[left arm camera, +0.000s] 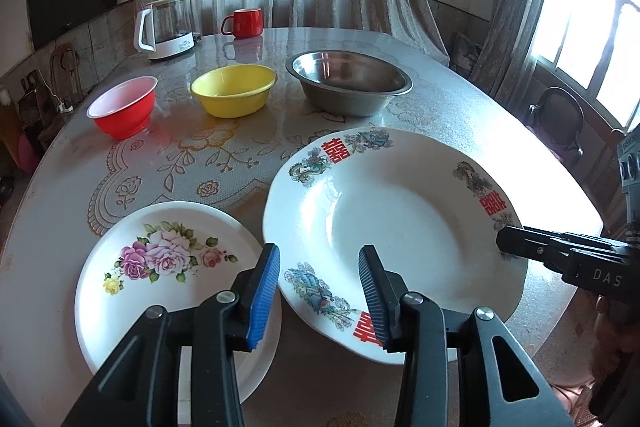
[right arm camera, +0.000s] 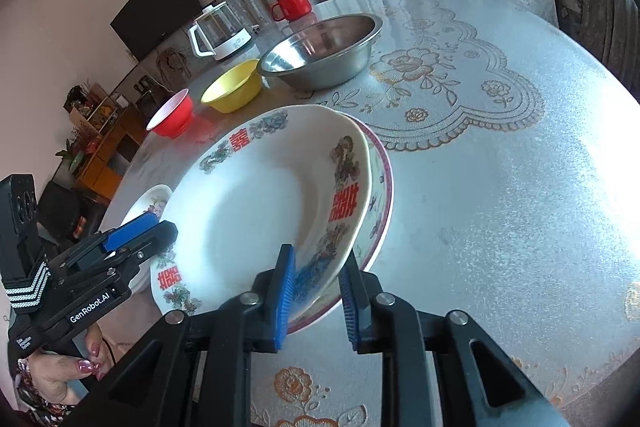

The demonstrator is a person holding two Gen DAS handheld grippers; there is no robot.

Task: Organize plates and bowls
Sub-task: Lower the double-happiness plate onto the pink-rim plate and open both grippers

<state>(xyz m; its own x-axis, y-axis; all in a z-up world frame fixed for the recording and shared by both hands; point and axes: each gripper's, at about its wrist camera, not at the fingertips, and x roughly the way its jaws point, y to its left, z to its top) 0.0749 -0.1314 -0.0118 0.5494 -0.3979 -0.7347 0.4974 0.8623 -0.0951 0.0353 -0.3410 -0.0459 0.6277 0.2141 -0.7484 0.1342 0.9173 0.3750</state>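
A large white plate with dragons and red characters (left arm camera: pixel 392 211) lies tilted on the table. My right gripper (right arm camera: pixel 320 255) is shut on its right rim, which is raised over a pink-rimmed plate (right arm camera: pixel 383 183). My left gripper (left arm camera: pixel 320 255) is open, its blue pads either side of the same plate's near left rim without pressing it. A rose-patterned plate (left arm camera: pixel 160 267) lies flat at the left, beside the left finger. Farther back stand a red bowl (left arm camera: pixel 124 111), a yellow bowl (left arm camera: pixel 234 89) and a steel bowl (left arm camera: pixel 348 83) in a row.
A glass kettle (left arm camera: pixel 166 27) and a red mug (left arm camera: pixel 244 22) stand at the table's far side. The flowered table cover (right arm camera: pixel 460 99) spreads to the right of the plates. A dark chair (left arm camera: pixel 556 115) stands past the right edge. A person's hand (right arm camera: pixel 80 367) holds the left gripper.
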